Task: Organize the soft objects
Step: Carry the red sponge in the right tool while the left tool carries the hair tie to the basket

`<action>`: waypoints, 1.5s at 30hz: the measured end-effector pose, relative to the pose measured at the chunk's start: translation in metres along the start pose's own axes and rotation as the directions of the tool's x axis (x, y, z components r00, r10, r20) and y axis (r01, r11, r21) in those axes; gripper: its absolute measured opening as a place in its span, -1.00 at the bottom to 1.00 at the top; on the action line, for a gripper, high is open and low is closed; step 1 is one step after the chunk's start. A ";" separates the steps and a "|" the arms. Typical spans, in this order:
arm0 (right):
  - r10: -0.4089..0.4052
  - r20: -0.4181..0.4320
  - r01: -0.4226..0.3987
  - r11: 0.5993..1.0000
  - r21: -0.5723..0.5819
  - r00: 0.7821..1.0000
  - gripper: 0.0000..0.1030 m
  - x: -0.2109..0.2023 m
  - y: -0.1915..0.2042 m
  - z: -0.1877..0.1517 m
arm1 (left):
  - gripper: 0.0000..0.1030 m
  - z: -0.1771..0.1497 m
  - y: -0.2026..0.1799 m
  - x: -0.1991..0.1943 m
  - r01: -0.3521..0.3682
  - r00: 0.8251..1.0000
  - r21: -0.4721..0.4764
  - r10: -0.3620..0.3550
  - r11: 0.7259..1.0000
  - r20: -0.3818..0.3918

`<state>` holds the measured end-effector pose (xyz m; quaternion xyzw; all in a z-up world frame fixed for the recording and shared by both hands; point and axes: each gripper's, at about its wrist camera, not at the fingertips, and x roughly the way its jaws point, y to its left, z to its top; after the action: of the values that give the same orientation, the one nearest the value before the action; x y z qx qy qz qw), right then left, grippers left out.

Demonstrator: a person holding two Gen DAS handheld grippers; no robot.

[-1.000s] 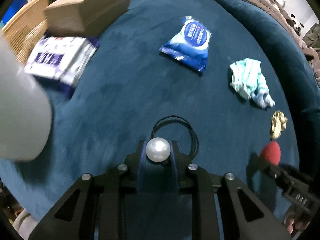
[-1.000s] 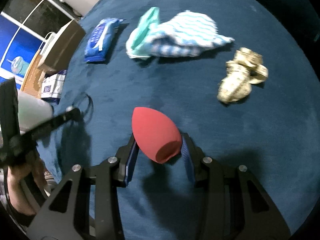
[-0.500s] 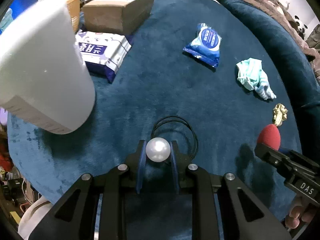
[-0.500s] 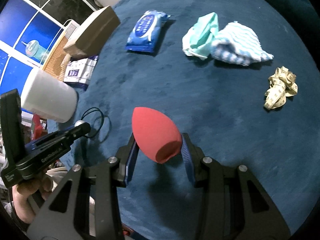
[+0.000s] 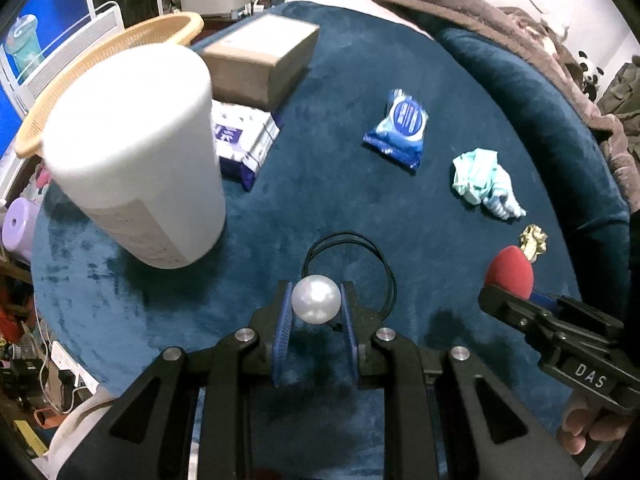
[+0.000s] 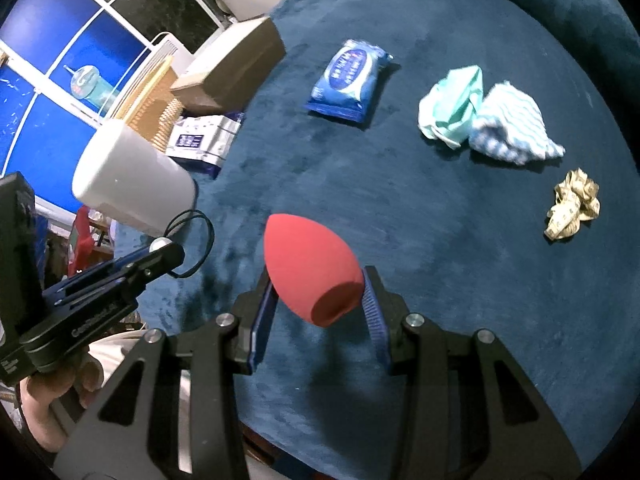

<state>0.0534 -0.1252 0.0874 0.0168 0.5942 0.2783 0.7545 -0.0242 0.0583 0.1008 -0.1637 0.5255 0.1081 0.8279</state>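
The left claw (image 5: 316, 312) gripped a round white pearl bead on a thin black elastic loop (image 5: 316, 299), held above the dark blue velvet surface (image 5: 320, 168). The right claw (image 6: 318, 300) clamped a red egg-shaped makeup sponge (image 6: 310, 266). Further out lay a blue wipes packet (image 6: 348, 80), crumpled mint and striped cloths (image 6: 484, 120), a bunched yellow tape measure (image 6: 574, 204) and a tall white cylinder (image 5: 136, 156).

Open blue surface (image 6: 420, 208) lies mid-field; white cylinder (image 5: 136, 160), cardboard box (image 5: 260, 60) and basket (image 5: 120, 48) block the far left side
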 end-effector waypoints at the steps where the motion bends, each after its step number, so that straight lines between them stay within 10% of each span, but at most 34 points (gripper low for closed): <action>1: 0.004 0.003 -0.004 1.000 -0.004 1.000 -0.17 -0.001 0.003 0.001 | -0.55 0.001 0.001 -0.005 0.001 1.000 -0.001 -0.001 1.000 0.009; 27: 0.122 0.106 -0.101 0.977 -0.188 0.987 -0.17 -0.044 0.111 0.045 | -0.55 0.036 0.056 -0.116 0.013 0.976 -0.082 0.005 0.997 0.218; 45: 0.215 0.085 -0.179 0.933 -0.311 0.973 -0.17 -0.013 0.207 0.102 | -0.55 0.082 0.181 -0.134 -0.019 0.959 -0.284 0.097 0.959 0.265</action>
<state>0.0607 0.0752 0.2028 -0.0225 0.4946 0.4387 0.7499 -0.0762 0.2558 0.2263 -0.2460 0.3888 0.2271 0.8583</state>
